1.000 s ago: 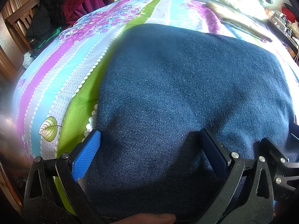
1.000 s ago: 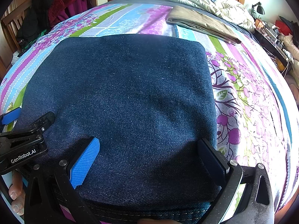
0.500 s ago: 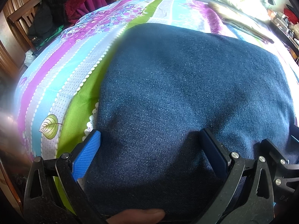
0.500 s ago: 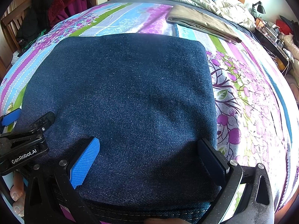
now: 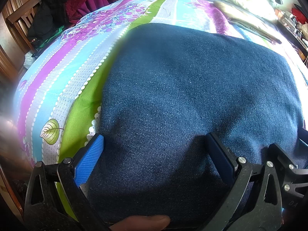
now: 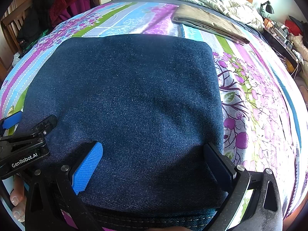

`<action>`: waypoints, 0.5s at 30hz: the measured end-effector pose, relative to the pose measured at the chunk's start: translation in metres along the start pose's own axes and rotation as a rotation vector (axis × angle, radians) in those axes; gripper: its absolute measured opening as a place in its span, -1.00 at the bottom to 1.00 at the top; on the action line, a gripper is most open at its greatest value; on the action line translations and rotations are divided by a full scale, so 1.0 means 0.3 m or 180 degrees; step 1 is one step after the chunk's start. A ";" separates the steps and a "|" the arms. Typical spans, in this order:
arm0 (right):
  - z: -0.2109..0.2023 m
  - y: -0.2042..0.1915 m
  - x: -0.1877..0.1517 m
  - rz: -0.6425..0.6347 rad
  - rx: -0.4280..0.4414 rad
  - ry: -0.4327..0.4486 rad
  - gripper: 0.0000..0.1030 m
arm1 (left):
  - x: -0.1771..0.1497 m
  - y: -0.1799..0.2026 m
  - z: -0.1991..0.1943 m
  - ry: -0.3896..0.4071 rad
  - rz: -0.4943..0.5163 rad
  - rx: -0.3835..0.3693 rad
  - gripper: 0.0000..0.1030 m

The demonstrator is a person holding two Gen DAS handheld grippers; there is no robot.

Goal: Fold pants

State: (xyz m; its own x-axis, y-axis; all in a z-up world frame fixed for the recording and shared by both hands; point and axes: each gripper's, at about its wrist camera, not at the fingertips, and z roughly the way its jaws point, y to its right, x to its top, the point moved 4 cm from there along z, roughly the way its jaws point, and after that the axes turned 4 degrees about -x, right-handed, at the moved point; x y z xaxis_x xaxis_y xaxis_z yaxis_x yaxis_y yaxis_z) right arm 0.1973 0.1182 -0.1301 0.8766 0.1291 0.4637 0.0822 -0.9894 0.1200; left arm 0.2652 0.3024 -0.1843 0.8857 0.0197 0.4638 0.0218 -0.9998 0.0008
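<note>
Lying flat on the patterned bedspread [image 5: 63, 88], the folded jeans [image 5: 192, 100] are filling most of the left wrist view. The left gripper [image 5: 154, 144] is hovering over the near edge of the jeans with its jaws spread wide, holding nothing; its blue finger pad [image 5: 89, 161] is sitting at the left edge of the jeans, its dark one on the denim. A fingertip [image 5: 140, 222] is showing just nearer than the jeans, at the bottom of the frame. Part of the right gripper [image 5: 286, 173] is showing right of the jeans. A wooden chair [image 5: 23, 19] draped with dark clothes is standing far left of the jeans.

Turning to the right wrist view, the jeans [image 6: 125, 100] are lying as a neat rectangle, stitched seam nearest. The right gripper [image 6: 154, 154] is standing wide open above the near part of the jeans, gripping nothing. The left gripper [image 6: 25, 136] is resting left of the jeans. A folded tan garment [image 6: 207, 21] is lying beyond the jeans, with a crumpled quilt [image 6: 221, 2] farther back.
</note>
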 end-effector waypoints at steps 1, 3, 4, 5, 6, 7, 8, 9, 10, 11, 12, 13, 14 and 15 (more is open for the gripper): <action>-0.002 0.000 -0.003 0.0000 0.0000 0.0006 1.00 | 0.000 0.001 0.000 -0.0001 0.0002 0.0001 1.00; -0.003 -0.001 -0.004 -0.0002 -0.0002 0.0005 1.00 | 0.000 0.003 0.000 -0.0007 0.0000 -0.0001 1.00; -0.004 0.000 -0.003 0.0003 0.0003 -0.0008 1.00 | -0.001 0.003 0.001 -0.0010 -0.0003 -0.0002 1.00; -0.003 0.000 -0.001 0.0004 0.0008 -0.0024 1.00 | 0.001 0.003 0.001 -0.0013 -0.0004 -0.0003 1.00; -0.001 0.001 0.001 0.0004 0.0012 -0.0039 1.00 | 0.001 0.003 0.002 -0.0016 -0.0004 -0.0004 1.00; 0.000 0.002 0.004 0.0005 0.0015 -0.0051 1.00 | 0.000 0.003 0.002 -0.0021 -0.0006 -0.0008 1.00; 0.001 0.004 0.006 0.0006 0.0019 -0.0054 1.00 | 0.001 0.002 0.003 -0.0032 -0.0011 -0.0019 1.00; 0.001 0.005 0.007 0.0005 0.0020 -0.0046 1.00 | 0.003 0.001 0.005 -0.0042 -0.0013 -0.0028 1.00; 0.001 0.006 0.007 0.0003 0.0018 -0.0029 1.00 | 0.003 0.001 0.005 -0.0048 -0.0014 -0.0033 1.00; 0.000 0.007 0.006 0.0002 0.0015 -0.0009 1.00 | 0.003 0.003 0.005 -0.0038 -0.0002 -0.0031 1.00; 0.000 0.006 0.003 -0.0002 0.0012 0.0007 1.00 | 0.002 0.005 0.004 -0.0024 0.0011 -0.0030 1.00; 0.000 0.006 0.001 -0.0007 0.0012 0.0017 1.00 | 0.001 0.005 0.004 -0.0014 0.0022 -0.0031 1.00; -0.001 0.006 0.001 -0.0005 0.0016 0.0015 1.00 | 0.000 0.004 0.004 -0.0014 0.0020 -0.0035 1.00; -0.001 0.006 0.000 -0.0002 0.0018 0.0010 1.00 | 0.001 0.005 0.004 -0.0020 0.0022 -0.0032 1.00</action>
State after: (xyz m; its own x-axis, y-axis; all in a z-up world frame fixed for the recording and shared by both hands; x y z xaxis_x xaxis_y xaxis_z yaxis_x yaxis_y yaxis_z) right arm 0.1974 0.1165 -0.1297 0.8750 0.1299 0.4663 0.0855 -0.9896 0.1153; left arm 0.2660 0.3010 -0.1852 0.8887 0.0126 0.4582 0.0109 -0.9999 0.0064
